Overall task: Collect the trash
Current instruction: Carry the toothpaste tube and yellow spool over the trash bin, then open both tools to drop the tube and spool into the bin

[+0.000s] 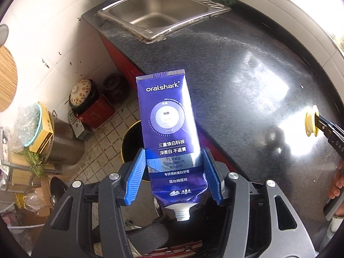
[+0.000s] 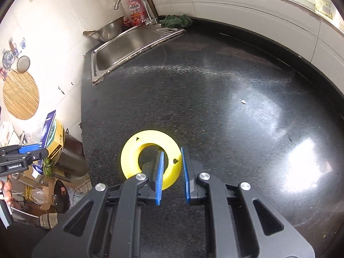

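The left gripper (image 1: 175, 176) holds a blue toothpaste tube (image 1: 169, 133) between its pads, the jaws closed only to the tube's width and pressing its lower body, with the uncapped neck pointing back toward the camera and the crimped end out ahead. The tube is off the counter (image 1: 247, 75) and hangs over its front edge, above the floor, where a dark bin (image 1: 131, 142) with a yellow rim shows just behind and below it; by the look of it the tube is about to be dropped there, though whether it is squarely over the opening cannot be told. The right gripper (image 2: 172, 165) sits low on the counter with one finger through the hole of a yellow ring (image 2: 150, 159) and the other outside its rim; the jaws are part open and straddle the ring's wall, and whether the pads already touch it cannot be told. A small white scrap (image 2: 243, 101) lies further back on the counter, well apart from both grippers. So one piece is lifted and near disposal, a second is about to be gripped, and the scrap remains; nothing can be seen inside the bin
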A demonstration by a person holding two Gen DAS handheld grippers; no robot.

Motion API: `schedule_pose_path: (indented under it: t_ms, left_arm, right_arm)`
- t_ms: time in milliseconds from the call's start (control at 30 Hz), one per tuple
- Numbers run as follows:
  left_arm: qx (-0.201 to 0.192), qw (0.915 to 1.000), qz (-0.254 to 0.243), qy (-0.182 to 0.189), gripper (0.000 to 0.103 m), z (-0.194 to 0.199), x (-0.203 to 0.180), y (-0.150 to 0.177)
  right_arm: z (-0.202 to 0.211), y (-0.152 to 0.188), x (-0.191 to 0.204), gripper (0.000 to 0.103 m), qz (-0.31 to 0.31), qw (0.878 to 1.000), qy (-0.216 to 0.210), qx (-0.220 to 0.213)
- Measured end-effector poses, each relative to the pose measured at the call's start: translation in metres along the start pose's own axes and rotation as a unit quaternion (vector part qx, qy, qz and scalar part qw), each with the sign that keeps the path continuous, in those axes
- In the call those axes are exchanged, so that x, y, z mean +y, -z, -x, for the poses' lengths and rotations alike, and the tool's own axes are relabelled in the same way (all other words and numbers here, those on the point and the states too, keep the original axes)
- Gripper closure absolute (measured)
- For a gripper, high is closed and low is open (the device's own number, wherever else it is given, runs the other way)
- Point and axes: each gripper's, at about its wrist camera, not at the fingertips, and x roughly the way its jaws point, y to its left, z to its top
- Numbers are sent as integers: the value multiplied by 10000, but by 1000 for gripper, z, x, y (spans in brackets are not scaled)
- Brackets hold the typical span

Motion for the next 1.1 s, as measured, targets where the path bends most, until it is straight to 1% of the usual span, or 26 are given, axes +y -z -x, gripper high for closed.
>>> schedule_pose_path:
  t_ms: [67, 167, 200, 367, 467, 533, 667, 767, 867, 967, 1100]
  left_arm:
    - [2, 10000, 92, 21, 51, -9, 20, 4]
    - [-70, 9996, 230, 131, 51, -24, 51, 10]
    - [-99, 9994, 262, 207, 51, -29, 61, 13]
    - [-102, 9991, 106, 407, 51, -72, 98, 24]
    - [6, 9978, 122, 651, 51, -106, 119, 31]
    - [82, 9968, 142, 786, 51, -126, 131, 35]
    - [302, 9946, -66, 991, 51, -165, 145, 37]
    - [365, 9928, -194, 1123, 51, -183, 148, 33]
    - [432, 9910, -260, 1239, 51, -200, 148, 32]
    - [485, 9893, -249, 1350, 51, -212, 146, 31]
    - [544, 9881, -191, 1428, 51, -220, 144, 28]
  right_arm:
    - [0, 4, 19, 87, -31, 9997, -224, -53]
    - [-4, 12, 69, 87, 251, 9976, -646, -8]
    - [-9, 14, 87, 87, 359, 9970, -679, 40]
    - [-52, 27, 178, 87, 858, 9940, -616, 271]
    - [-86, 45, 221, 87, 1064, 9919, -460, 516]
    - [-114, 61, 241, 87, 1212, 9899, -266, 692]
    - [-169, 88, 258, 87, 1064, 9883, -3, 1093]
    - [-199, 98, 261, 87, 937, 9872, 258, 1268]
    - [-221, 107, 257, 87, 771, 9852, 414, 1472]
    - [-233, 118, 262, 87, 794, 9820, 561, 1621]
    - [-236, 120, 261, 87, 705, 9820, 626, 1633]
